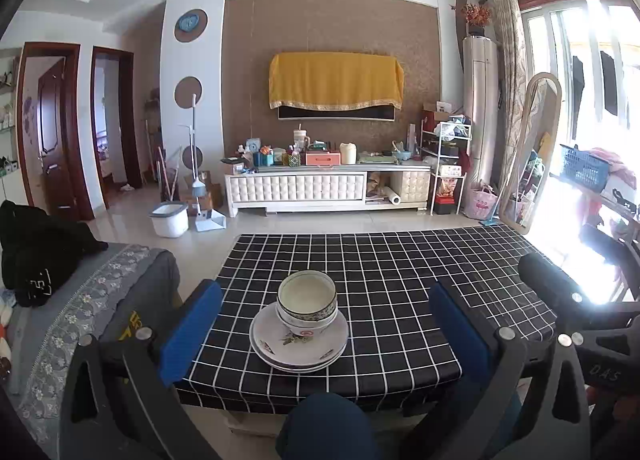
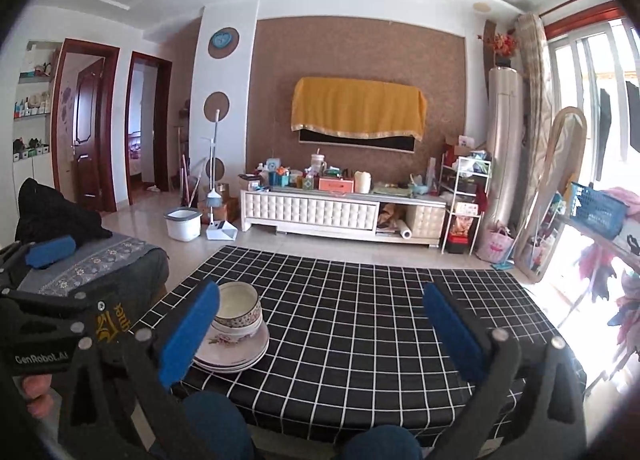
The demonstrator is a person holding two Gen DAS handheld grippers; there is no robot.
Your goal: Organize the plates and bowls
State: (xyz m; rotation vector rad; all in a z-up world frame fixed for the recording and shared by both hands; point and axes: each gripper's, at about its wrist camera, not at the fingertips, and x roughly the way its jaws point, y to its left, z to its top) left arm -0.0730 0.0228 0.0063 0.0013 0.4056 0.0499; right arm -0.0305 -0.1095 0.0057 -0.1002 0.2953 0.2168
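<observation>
Brown wall (image 1: 332,23), tiled floor (image 1: 280,225), bright window (image 1: 580,71) right.

Left tongs (image 1: 326,334) and right tongs (image 2: 320,336) gape wide (blue pads apart), gripping nothing.

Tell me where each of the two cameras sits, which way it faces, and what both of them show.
Left wrist: on the left gripper, open, facing across the checked table straight at the stacked bowls on the plates; a knee shows below.
Right wrist: on the right gripper, open, further right; the stack sits by its left finger; the left gripper shows at the left edge.
Shared: table, bowls, plates, TV cabinet.
</observation>
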